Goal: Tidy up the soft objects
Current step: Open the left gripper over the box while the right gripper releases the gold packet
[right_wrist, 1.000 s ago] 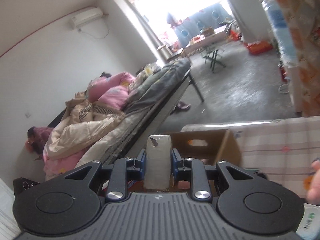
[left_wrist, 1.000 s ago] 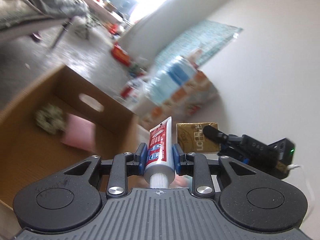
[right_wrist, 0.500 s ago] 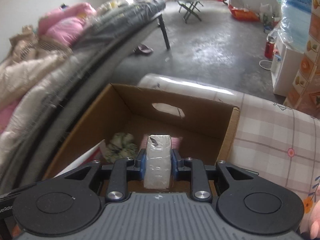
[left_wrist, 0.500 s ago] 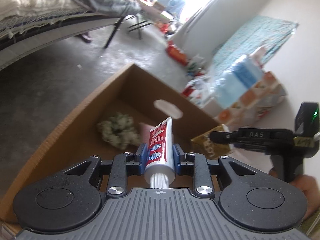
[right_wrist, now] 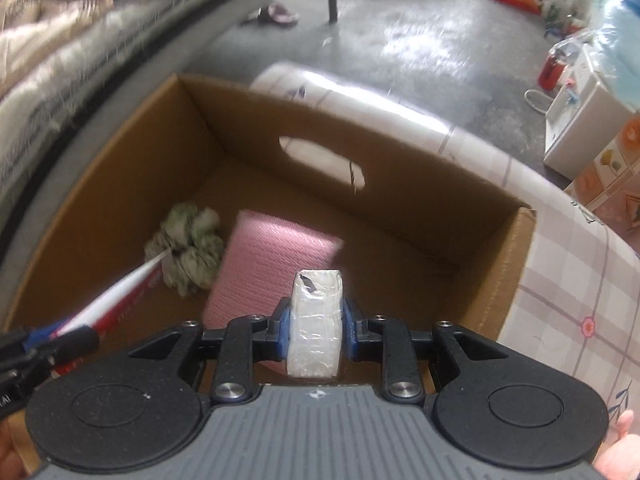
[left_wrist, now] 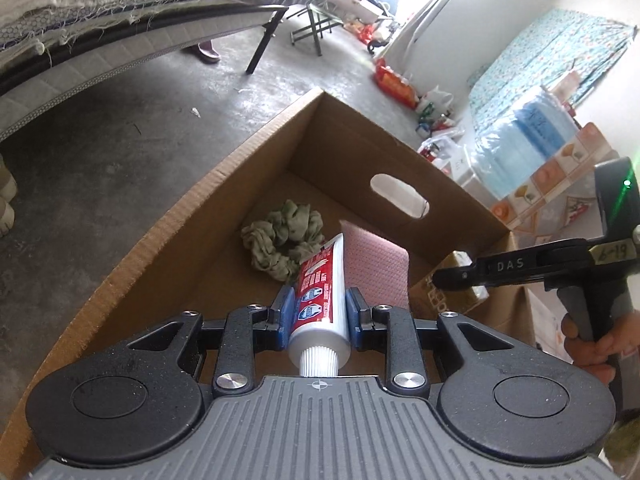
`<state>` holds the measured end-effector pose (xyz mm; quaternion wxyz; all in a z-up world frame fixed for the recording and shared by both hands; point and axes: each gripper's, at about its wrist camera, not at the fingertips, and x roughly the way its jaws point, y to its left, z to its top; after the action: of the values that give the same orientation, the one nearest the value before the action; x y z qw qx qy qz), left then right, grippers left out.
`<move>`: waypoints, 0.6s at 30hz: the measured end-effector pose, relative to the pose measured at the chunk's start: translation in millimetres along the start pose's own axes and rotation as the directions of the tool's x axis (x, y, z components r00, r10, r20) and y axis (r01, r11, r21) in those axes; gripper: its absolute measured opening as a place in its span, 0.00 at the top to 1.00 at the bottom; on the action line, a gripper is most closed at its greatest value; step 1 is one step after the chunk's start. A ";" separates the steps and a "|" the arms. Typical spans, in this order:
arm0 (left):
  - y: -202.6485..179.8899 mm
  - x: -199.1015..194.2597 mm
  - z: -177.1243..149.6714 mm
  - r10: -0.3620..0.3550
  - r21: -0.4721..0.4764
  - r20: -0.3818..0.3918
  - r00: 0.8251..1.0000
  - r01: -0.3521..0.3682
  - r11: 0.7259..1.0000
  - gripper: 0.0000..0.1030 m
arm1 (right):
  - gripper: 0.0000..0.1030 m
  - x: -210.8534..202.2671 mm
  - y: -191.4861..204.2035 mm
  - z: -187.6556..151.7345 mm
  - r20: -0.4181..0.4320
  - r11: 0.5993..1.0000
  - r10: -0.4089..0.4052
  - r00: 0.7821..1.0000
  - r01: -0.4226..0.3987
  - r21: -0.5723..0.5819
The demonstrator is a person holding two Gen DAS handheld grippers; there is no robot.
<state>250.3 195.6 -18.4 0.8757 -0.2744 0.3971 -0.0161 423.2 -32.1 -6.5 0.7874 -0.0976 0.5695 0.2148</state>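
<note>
My left gripper (left_wrist: 316, 312) is shut on a red and white toothpaste tube (left_wrist: 320, 276), cap toward the camera, held over the open cardboard box (left_wrist: 192, 216). On the box floor lie a green scrunchie (left_wrist: 284, 240) and a pink pad (left_wrist: 376, 268). My right gripper (right_wrist: 316, 312) is shut on a plastic-wrapped white packet (right_wrist: 316, 340) above the pink pad (right_wrist: 276, 252), pointing steeply down into the box (right_wrist: 516, 264). The scrunchie (right_wrist: 192, 248) sits left of the pad. The tube (right_wrist: 120, 292) and left gripper (right_wrist: 40, 344) enter the right wrist view from the lower left.
The box stands on a checked cloth (right_wrist: 580, 300) beside a concrete floor (left_wrist: 120, 128). A bed (left_wrist: 80, 20) runs along the left. Packed water bottles (left_wrist: 532, 140) and cartons stand at the far right. A hand (left_wrist: 592, 344) grips the right tool's handle.
Both grippers have come down and tipped toward the box, so its inside now fills both views. Each still holds its object; the tube's tip now reaches the scrunchie in the right wrist view.
</note>
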 end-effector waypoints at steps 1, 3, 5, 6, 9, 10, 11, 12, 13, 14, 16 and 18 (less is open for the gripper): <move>-0.2 0.6 0.1 0.001 -0.002 -0.003 1.000 -0.001 1.000 0.75 | 0.72 3.3 0.6 1.5 -0.021 1.000 0.001 1.000 -0.001 -0.017; -1.0 1.1 0.7 0.007 0.000 -0.009 1.000 -0.007 1.000 0.75 | 0.72 9.3 1.4 4.6 -0.056 0.999 -0.001 0.998 -0.002 -0.046; -2.0 2.5 1.2 0.029 0.001 -0.018 0.999 -0.029 1.000 0.75 | 0.72 15.8 4.9 8.5 -0.083 0.994 -0.039 0.996 0.030 -0.104; -1.8 4.9 1.4 0.040 -0.002 -0.022 0.999 -0.040 0.999 0.75 | 0.72 18.1 6.8 10.0 -0.089 0.989 -0.069 0.994 0.057 -0.133; 0.1 7.0 2.3 0.057 -0.016 -0.030 0.998 -0.058 0.998 0.75 | 0.69 16.8 8.0 15.3 -0.061 0.981 -0.096 0.994 0.084 -0.176; 0.2 7.2 2.7 0.063 -0.020 -0.031 0.998 -0.063 0.998 0.75 | 0.66 14.2 9.6 16.9 -0.040 0.976 -0.108 0.993 0.099 -0.192; -0.3 8.1 3.0 0.070 -0.019 -0.032 0.997 -0.071 0.997 0.75 | 0.59 10.7 10.9 18.1 -0.009 0.971 -0.123 0.992 0.118 -0.209; -1.1 8.7 2.9 0.078 -0.014 -0.033 0.996 -0.078 0.997 0.75 | 0.54 7.2 11.4 18.8 0.024 0.965 -0.129 0.991 0.131 -0.225; -2.0 9.5 2.9 0.084 -0.010 -0.038 0.996 -0.084 0.996 0.75 | 0.44 3.1 12.3 17.7 0.056 0.961 -0.131 0.990 0.140 -0.240; -3.0 10.3 2.7 0.089 -0.007 -0.043 0.995 -0.089 0.996 0.75 | 0.40 -0.7 13.0 17.3 0.081 0.957 -0.136 0.987 0.153 -0.248; -5.0 11.2 2.8 0.101 0.001 -0.044 0.994 -0.101 0.995 0.75 | 0.40 -8.9 11.8 17.9 0.129 0.955 -0.131 0.983 0.160 -0.248; -5.6 12.4 3.0 0.112 0.003 -0.044 0.993 -0.112 0.994 0.75 | 0.40 -17.1 8.0 19.4 0.179 0.957 -0.128 0.976 0.169 -0.237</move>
<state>261.9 189.2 -22.6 0.8663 -0.2513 0.4309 0.0269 431.7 -21.1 16.8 0.8262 -0.2213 0.4631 0.2323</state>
